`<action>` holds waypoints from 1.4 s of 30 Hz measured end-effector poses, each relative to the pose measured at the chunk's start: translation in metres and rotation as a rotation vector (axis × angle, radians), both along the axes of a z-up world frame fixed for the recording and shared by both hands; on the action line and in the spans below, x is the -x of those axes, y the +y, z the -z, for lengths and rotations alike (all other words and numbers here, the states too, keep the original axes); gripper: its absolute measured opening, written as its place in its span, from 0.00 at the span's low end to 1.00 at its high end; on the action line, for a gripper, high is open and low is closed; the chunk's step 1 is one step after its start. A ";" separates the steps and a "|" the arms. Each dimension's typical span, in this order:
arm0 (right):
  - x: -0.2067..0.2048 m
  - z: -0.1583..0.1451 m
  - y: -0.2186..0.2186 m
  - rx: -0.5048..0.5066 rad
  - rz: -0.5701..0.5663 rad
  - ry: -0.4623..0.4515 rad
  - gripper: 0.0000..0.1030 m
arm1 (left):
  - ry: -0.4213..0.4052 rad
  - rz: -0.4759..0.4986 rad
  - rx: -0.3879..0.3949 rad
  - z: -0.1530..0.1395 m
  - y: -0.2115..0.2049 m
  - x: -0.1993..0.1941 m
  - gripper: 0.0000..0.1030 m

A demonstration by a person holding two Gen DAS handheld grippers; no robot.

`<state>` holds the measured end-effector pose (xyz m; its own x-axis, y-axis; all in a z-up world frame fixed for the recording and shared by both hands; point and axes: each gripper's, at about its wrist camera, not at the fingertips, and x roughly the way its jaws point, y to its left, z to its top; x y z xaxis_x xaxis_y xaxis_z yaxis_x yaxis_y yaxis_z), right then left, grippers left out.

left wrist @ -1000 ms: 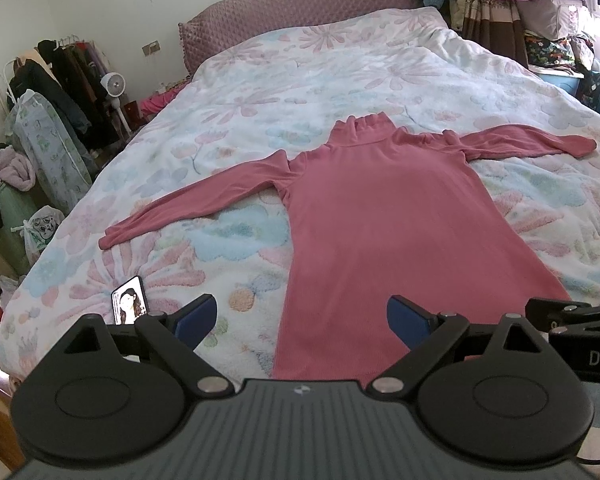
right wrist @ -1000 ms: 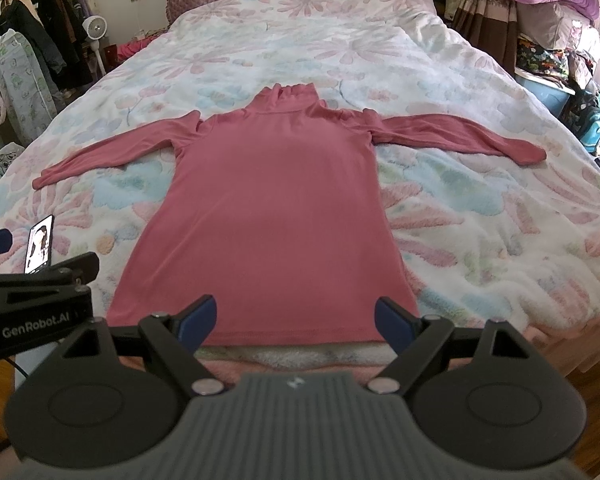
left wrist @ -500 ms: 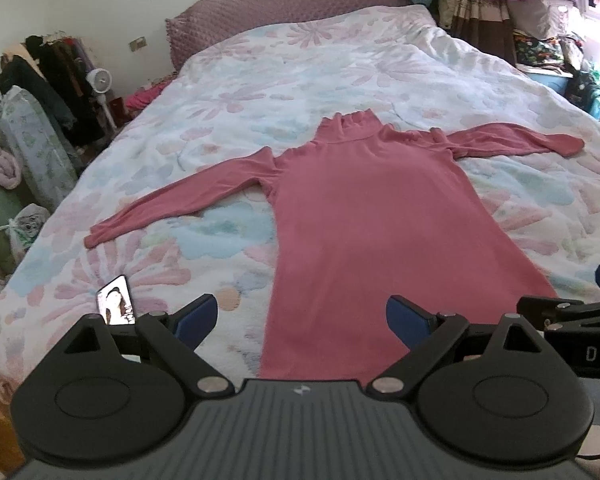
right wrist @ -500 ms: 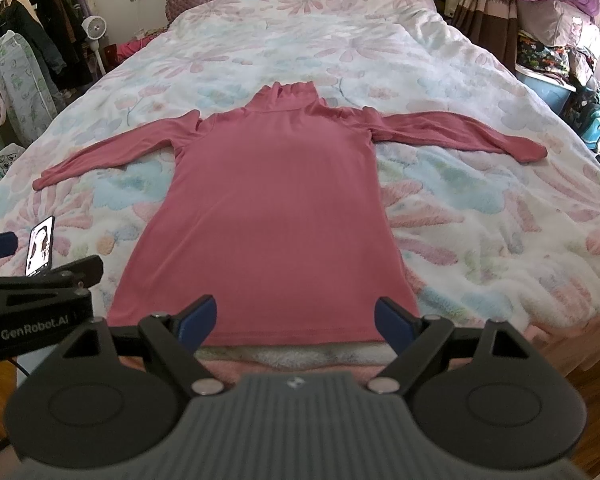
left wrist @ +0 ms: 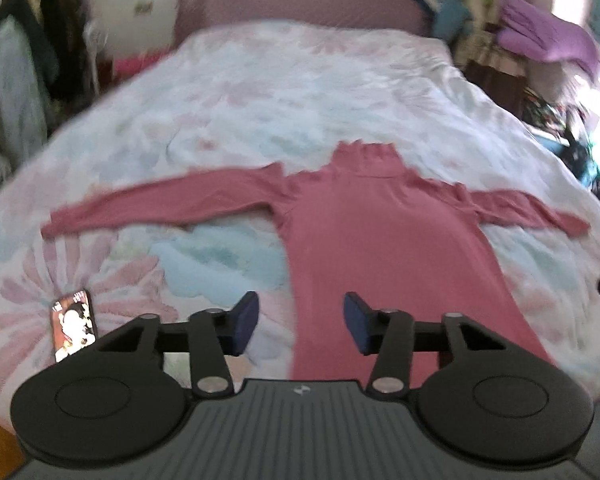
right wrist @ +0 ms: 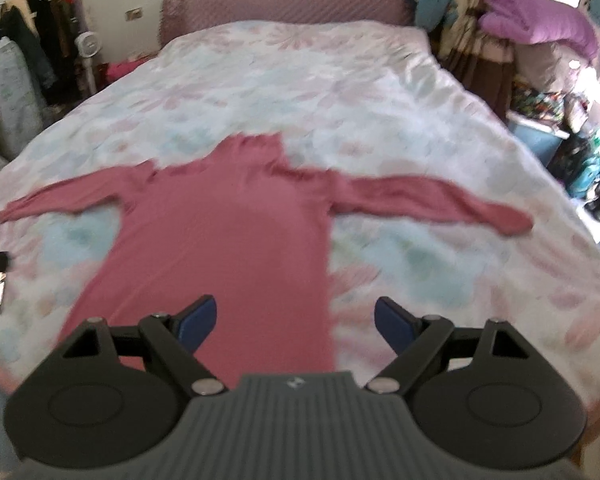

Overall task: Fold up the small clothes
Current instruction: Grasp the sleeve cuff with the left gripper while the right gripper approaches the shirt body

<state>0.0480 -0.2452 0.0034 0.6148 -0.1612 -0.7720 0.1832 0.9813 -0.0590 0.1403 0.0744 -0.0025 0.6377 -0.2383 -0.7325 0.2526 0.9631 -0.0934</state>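
— One big bed [left wrist: 339, 92] fills both views, under a floral duvet [right wrist: 339, 92] of pink and pale blue blooms, with a padded mauve headboard [right wrist: 280, 4] at the far end against the wall.

— And the garment?

— A pink turtleneck top [left wrist: 383, 240] lies flat on the duvet, front up, collar toward the headboard, hem toward the near edge. Both long sleeves are spread straight out to the sides, one toward each edge of the bed.

— What lies around the bed?

— Dark clothes on a rack [right wrist: 40, 40] at the far left, with a small white fan [right wrist: 87, 46] beside it. At the far right a purple quilt [right wrist: 539, 16] sits on top of a pile of bedding. Both pictures are smeared with motion blur, so finer detail there is lost.

— Anything smaller on the duvet?

— A phone [left wrist: 74, 328] with a lit screen, near the left edge, well apart from the top.

— The claws?

— The left gripper [left wrist: 300, 326] has just been narrowing; its blue pads now stand partly apart above the top's lower left edge, nothing pinched between them. The right gripper [right wrist: 296, 322] is spread wide over the top's lower right edge, also holding nothing.
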 end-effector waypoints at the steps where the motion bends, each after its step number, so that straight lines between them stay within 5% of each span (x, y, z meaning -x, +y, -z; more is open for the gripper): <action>1: -0.011 0.005 -0.009 0.007 0.000 0.021 0.80 | 0.030 -0.014 0.037 0.003 0.012 -0.018 0.41; 4: -0.036 0.027 -0.034 -0.015 -0.030 0.022 0.80 | 0.080 -0.066 0.139 0.014 0.055 -0.071 0.41; 8: -0.067 0.053 -0.059 -0.070 -0.062 -0.111 0.80 | 0.087 -0.228 0.251 0.030 0.128 -0.142 0.43; 13: -0.131 0.078 -0.093 -0.234 0.022 -0.146 0.79 | 0.096 -0.449 0.274 0.056 0.222 -0.213 0.57; 17: -0.183 0.080 -0.099 -0.251 0.066 -0.203 0.50 | 0.139 -0.589 0.287 0.084 0.283 -0.252 0.69; 19: -0.204 0.084 -0.097 -0.240 0.085 -0.206 0.47 | 0.167 -0.659 0.321 0.102 0.308 -0.263 0.69; 24: -0.248 0.069 -0.086 -0.198 0.064 -0.280 0.21 | 0.167 -0.804 0.493 0.145 0.342 -0.268 0.69; 28: -0.264 0.057 -0.071 -0.209 0.022 -0.307 0.21 | 0.165 -0.872 0.533 0.170 0.351 -0.275 0.67; 30: -0.266 0.055 -0.062 -0.187 0.002 -0.297 0.21 | 0.157 -0.902 0.536 0.178 0.354 -0.276 0.57; 33: -0.266 0.057 -0.056 -0.209 -0.026 -0.293 0.21 | 0.101 -0.902 0.480 0.170 0.348 -0.280 0.13; 34: -0.267 0.056 -0.055 -0.213 -0.034 -0.294 0.21 | 0.074 -0.879 0.465 0.163 0.341 -0.280 0.06; 42: -0.262 0.063 -0.051 -0.224 -0.071 -0.247 0.22 | -0.120 -0.539 0.318 0.058 0.223 -0.274 0.06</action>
